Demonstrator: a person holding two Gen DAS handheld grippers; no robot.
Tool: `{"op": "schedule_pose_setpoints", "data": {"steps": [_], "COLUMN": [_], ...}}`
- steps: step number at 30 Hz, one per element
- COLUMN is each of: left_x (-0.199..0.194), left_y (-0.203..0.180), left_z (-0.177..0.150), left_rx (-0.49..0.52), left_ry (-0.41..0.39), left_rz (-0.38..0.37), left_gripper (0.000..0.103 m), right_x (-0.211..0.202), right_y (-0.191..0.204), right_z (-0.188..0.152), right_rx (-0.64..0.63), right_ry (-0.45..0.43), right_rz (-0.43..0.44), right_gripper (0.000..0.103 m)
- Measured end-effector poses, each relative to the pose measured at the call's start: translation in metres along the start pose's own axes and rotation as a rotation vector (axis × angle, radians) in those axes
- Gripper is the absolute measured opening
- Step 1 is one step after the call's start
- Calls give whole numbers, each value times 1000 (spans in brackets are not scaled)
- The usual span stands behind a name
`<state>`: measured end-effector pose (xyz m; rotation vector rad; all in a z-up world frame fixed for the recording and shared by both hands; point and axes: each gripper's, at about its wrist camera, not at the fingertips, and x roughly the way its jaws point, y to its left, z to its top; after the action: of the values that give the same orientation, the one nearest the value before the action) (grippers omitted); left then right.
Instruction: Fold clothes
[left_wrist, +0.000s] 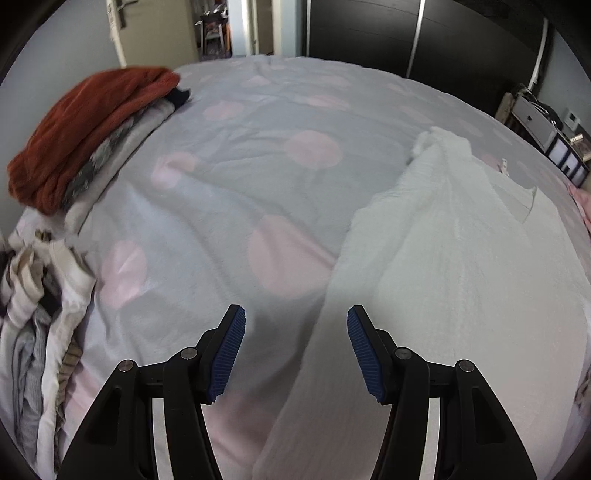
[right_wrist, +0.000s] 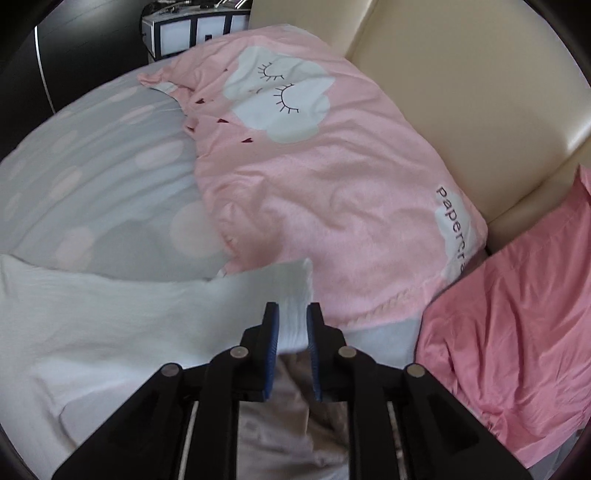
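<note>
The left hand-held gripper (left_wrist: 295, 347) hangs apart and empty over the bed (left_wrist: 229, 184). The white garment (left_wrist: 443, 266) lies at its 2 o'clock, spread for folding. The right hand-held gripper (right_wrist: 291, 332) has the white cuff (right_wrist: 293, 295) between loosening jaws. Next, I think, smooth it.

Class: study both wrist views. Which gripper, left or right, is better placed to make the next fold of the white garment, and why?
Right, probably. The right gripper already has the ribbed white knit garment's cuff between its narrow jaws. The left gripper hangs wide open, empty, above the garment's edge on the grey bedspread with pink spots.
</note>
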<state>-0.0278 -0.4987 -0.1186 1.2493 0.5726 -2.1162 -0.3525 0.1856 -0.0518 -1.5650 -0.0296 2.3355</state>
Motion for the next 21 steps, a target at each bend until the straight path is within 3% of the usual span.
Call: {"op": "schedule_pose_setpoints", "data": {"steps": [4,10,13,15,18,19,20,21], "left_x": [-2,-7,-6,-2,7,8,10,10], "left_y": [22,31,26,21,14,12,9,7], "left_z": [-8,-22,-31,-37,-43,-45,-47,-47], "left_rx": [-70,-115,-99,-72,-57,-62,-67,-76], "left_ry": [62,117,146,162,200,211,221,222], "left_rz": [-64,-109,-140,-109,-52,-54,-56,-69], "left_gripper": [59,59,59,59,58,53,39,32], "right_x": [-44,-82,-82,-79,-74,-73,-73,-75], "right_y": [7,60,95,116,145,153,158,163], "right_z": [-53,-182,-241,-271,-299,-305,-304,-302], "right_rx": [38,12,8,0,-93,-130,-166,-199], "right_ry": [-18,14,37,29,0,-4,-11,-31], "right_rz": [207,500,571,628,592,579,587,585], "right_gripper": [15,16,16,15,16,16,16,16]}}
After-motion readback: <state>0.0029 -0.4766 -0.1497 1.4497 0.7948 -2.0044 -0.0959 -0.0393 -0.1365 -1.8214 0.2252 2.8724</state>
